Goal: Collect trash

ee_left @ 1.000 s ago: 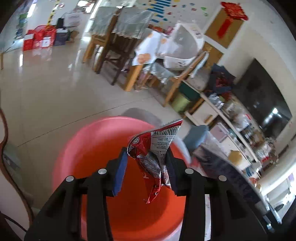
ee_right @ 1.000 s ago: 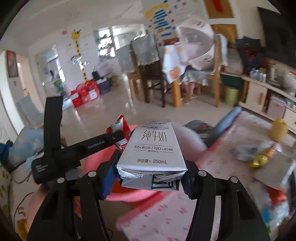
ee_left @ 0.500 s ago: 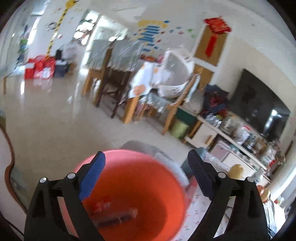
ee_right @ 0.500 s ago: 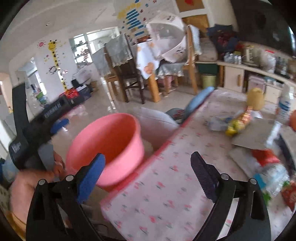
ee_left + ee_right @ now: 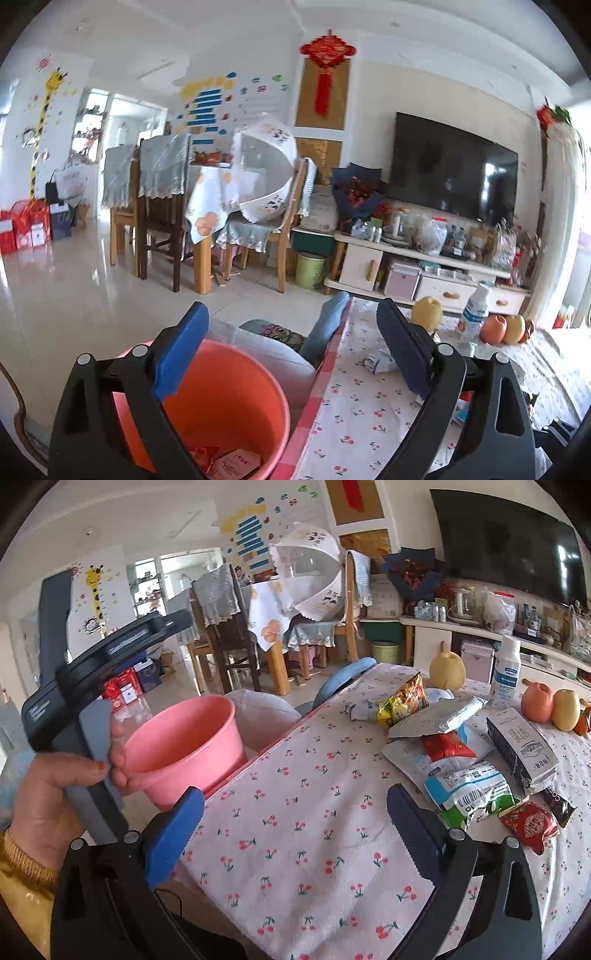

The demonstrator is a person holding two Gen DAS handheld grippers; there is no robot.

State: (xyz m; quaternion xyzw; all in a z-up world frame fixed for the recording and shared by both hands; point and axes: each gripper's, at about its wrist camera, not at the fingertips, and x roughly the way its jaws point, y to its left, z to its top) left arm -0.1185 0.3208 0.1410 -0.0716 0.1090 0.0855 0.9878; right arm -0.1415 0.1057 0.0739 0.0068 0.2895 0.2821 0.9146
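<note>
A pink bucket stands on the floor beside the table with the cherry-print cloth; wrappers and a carton lie at its bottom. It also shows in the right wrist view. My left gripper is open and empty above the bucket's rim. My right gripper is open and empty over the table's near edge. Trash lies on the right of the table: a yellow snack bag, a grey pouch, a red wrapper, a milk carton, a blue-white bag, a red packet.
A pear, a white bottle, an apple and another pear stand at the table's far side. A blue chair back and a grey cushion sit beside the bucket. The left hand holds its gripper handle.
Both grippers opened and let go: the red snack wrapper and the milk carton dropped into the bucket. Both grippers then swung right, from the bucket toward the table.
</note>
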